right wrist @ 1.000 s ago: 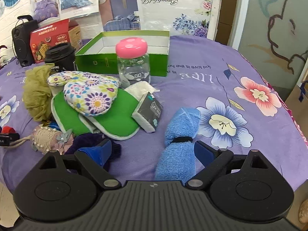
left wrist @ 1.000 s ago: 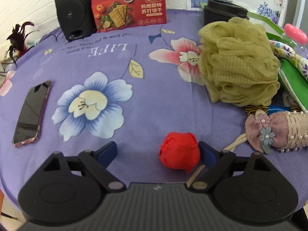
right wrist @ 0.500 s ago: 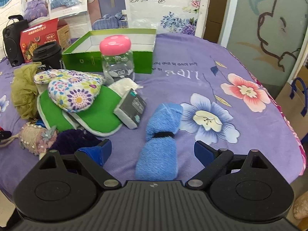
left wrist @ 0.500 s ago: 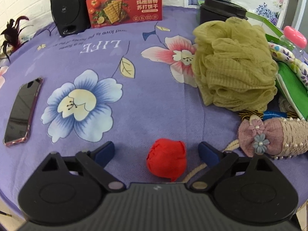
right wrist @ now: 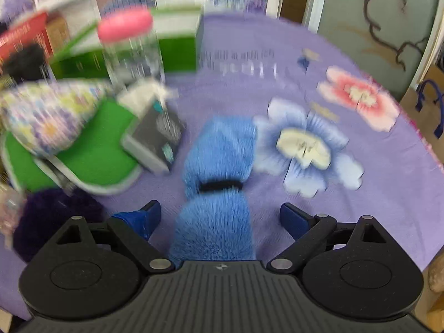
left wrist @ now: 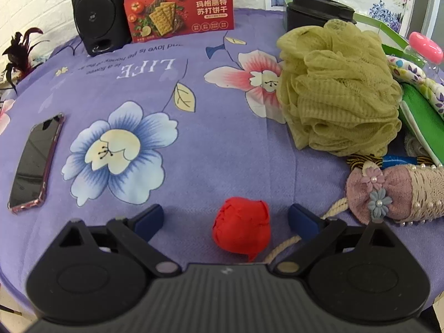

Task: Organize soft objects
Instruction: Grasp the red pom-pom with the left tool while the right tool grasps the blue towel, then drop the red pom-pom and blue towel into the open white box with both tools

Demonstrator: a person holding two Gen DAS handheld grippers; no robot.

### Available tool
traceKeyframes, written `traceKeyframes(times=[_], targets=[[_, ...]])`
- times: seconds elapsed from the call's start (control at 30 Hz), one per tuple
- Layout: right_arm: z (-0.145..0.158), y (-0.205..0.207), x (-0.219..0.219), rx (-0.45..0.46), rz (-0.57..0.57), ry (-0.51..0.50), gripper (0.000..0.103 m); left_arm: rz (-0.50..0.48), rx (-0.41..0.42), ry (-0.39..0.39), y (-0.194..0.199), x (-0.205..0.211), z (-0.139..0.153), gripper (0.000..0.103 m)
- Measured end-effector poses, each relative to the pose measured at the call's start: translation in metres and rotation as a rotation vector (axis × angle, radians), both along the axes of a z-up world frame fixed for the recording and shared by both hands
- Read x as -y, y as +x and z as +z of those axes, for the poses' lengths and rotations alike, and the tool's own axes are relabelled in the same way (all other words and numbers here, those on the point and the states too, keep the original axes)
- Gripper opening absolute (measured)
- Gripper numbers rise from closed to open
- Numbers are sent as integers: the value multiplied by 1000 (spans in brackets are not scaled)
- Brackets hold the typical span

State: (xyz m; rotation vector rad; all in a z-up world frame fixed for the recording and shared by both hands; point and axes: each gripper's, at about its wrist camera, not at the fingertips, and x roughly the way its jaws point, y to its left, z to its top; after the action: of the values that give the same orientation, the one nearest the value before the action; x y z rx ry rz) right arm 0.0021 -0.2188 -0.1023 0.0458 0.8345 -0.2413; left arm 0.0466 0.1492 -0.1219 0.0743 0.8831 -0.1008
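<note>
In the left wrist view, a small red cloth ball (left wrist: 242, 229) lies on the purple flowered tablecloth between the fingers of my open left gripper (left wrist: 226, 217), nearer the right finger, untouched. An olive mesh bath pouf (left wrist: 338, 88) and a pink lace pouch with a bow (left wrist: 388, 194) lie to the right. In the blurred right wrist view, a rolled blue fluffy towel with a black band (right wrist: 219, 183) lies between the fingers of my open right gripper (right wrist: 220, 216). A floral cushion (right wrist: 47, 116) on a green pad (right wrist: 94, 155) and a dark purple fluffy thing (right wrist: 52, 216) sit left.
A phone (left wrist: 34, 161) lies at the left; a black speaker (left wrist: 97, 14) and red cracker box (left wrist: 177, 5) stand at the back. A pink-lidded jar (right wrist: 130, 47), green open box (right wrist: 172, 44) and grey packet (right wrist: 155, 138) stand beyond the towel.
The left gripper shifted so the red ball sits more centrally between its fingers. The right gripper moved forward over the blue towel, which now reaches deeper between the fingers; its view is motion-blurred.
</note>
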Motion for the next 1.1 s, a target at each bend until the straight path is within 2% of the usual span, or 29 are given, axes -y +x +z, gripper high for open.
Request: traceKeyframes(times=[0.13, 0.33, 0.4, 0.43, 0.47, 0.5, 0.53, 0.57, 0.63, 0.73, 0.87, 0.97, 1.1], targets=[[-6, -13, 0, 70, 6, -3, 83, 2, 5, -1, -1, 0, 0, 96], [-3, -6, -4, 48, -11, -23, 83, -6, 6, -1, -3, 0, 1, 94], [-2, -5, -1, 45, -4, -13, 82, -16, 3, -18, -4, 1, 3, 83], [-1, -5, 0, 50, -4, -2, 81, -19, 7, -20, -5, 2, 6, 66], [-1, -7, 1, 61, -3, 3, 76, -28, 10, -21, -6, 3, 8, 44], [-1, -8, 1, 69, 2, 1, 73, -42, 5, -28, -7, 4, 11, 32], [0, -12, 1, 83, 13, 4, 54, -42, -1, -30, -8, 5, 12, 30], [3, -15, 1, 101, 13, 12, 16, -40, -6, -30, -8, 6, 14, 30], [8, -20, 7, 108, 11, 48, 8, -35, 0, -55, -10, 3, 18, 30], [20, -30, 10, 132, 26, 62, 6, -36, 12, -119, -11, -2, 34, 30], [54, -37, 7, 232, 64, 35, 6, -47, 66, -137, -4, 1, 62, 30], [84, -33, 6, 318, 104, -2, 6, -58, 95, -180, 15, 5, 86, 30], [127, -3, 10, 430, 193, -23, 6, -89, 171, -216, 52, 16, 126, 30]])
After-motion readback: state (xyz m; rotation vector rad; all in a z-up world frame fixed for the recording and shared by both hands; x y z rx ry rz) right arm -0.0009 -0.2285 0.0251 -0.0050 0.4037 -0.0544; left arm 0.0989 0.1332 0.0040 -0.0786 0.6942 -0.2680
